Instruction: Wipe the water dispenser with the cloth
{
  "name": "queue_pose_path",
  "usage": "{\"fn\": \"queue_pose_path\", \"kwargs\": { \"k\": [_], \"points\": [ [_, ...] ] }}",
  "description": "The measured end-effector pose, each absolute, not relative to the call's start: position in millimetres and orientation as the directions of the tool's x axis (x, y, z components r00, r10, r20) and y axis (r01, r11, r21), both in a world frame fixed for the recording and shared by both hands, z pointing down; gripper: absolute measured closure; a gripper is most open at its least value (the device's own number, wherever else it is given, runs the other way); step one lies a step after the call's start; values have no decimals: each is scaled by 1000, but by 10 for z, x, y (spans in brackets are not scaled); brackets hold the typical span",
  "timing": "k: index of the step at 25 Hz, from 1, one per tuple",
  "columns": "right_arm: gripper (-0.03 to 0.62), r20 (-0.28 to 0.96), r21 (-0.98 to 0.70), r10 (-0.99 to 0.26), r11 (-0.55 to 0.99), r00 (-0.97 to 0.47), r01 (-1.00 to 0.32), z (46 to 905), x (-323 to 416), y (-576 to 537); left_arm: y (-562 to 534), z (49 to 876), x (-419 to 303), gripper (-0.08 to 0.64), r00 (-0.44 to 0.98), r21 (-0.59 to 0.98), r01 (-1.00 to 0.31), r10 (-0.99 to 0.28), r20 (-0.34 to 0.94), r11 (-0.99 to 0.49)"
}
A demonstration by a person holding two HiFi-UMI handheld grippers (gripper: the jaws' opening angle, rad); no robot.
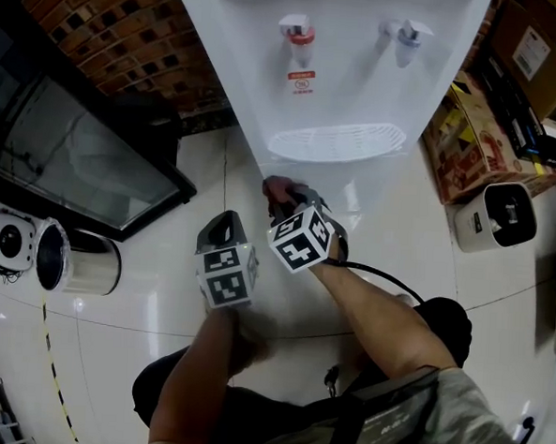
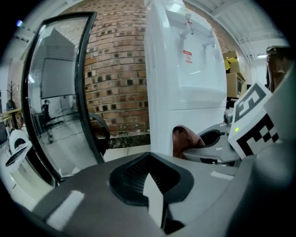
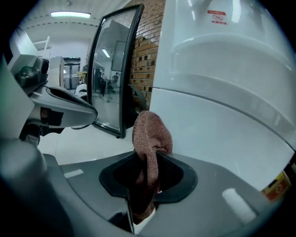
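Note:
The white water dispenser point(image 1: 348, 71) stands ahead, with a red tap point(image 1: 298, 37), a blue tap point(image 1: 407, 38) and a drip grille point(image 1: 337, 140). My right gripper point(image 1: 284, 200) is shut on a brown cloth point(image 1: 278, 188), which is at the dispenser's lower front panel near its left edge. In the right gripper view the cloth point(image 3: 150, 136) sticks up out of the right gripper point(image 3: 148, 173) beside the white panel point(image 3: 222, 120). My left gripper point(image 1: 223, 230) hangs just left of it over the floor, shut and empty point(image 2: 150, 185). The left gripper view shows the cloth point(image 2: 184, 139) against the dispenser point(image 2: 185, 88).
A glass-door cabinet point(image 1: 75, 157) stands to the left before a brick wall point(image 1: 111, 28). Cardboard boxes point(image 1: 471, 134) and a small white appliance point(image 1: 499, 216) sit right of the dispenser. A white cylinder point(image 1: 78, 260) lies at the left. A black cable point(image 1: 387, 275) trails from the right gripper.

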State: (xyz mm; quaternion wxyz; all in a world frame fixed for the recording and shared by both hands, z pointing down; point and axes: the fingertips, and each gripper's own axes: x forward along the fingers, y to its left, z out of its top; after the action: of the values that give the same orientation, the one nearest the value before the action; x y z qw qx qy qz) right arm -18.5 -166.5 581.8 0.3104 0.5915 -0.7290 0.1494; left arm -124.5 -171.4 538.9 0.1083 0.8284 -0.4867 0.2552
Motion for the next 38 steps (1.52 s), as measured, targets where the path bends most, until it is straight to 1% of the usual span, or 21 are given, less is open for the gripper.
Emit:
{"fn": "queue_pose_path", "kwargs": {
  "k": [5, 11, 27, 38],
  "points": [
    [483, 635, 140, -759, 298, -145, -944, 5919, -437, -1745, -1740, 5396, -1354, 560, 378, -71, -871, -755, 535, -486],
    [486, 655, 147, -747, 275, -115, -950, 6029, -313, -1716, -1711, 5467, -1231, 560, 397, -78, -853, -738, 546, -516],
    [486, 684, 157, -728, 75, 54, -985, 6041, 847, -1304, -1388, 5577, -212, 560, 539, -72, -725, -629, 560, -685],
    [486, 706, 145, -690, -83, 162, -986, 6100, 1591, -1018, -1213, 5646, 448, 560, 612, -35, -657, -560, 558, -753]
  ]
}}
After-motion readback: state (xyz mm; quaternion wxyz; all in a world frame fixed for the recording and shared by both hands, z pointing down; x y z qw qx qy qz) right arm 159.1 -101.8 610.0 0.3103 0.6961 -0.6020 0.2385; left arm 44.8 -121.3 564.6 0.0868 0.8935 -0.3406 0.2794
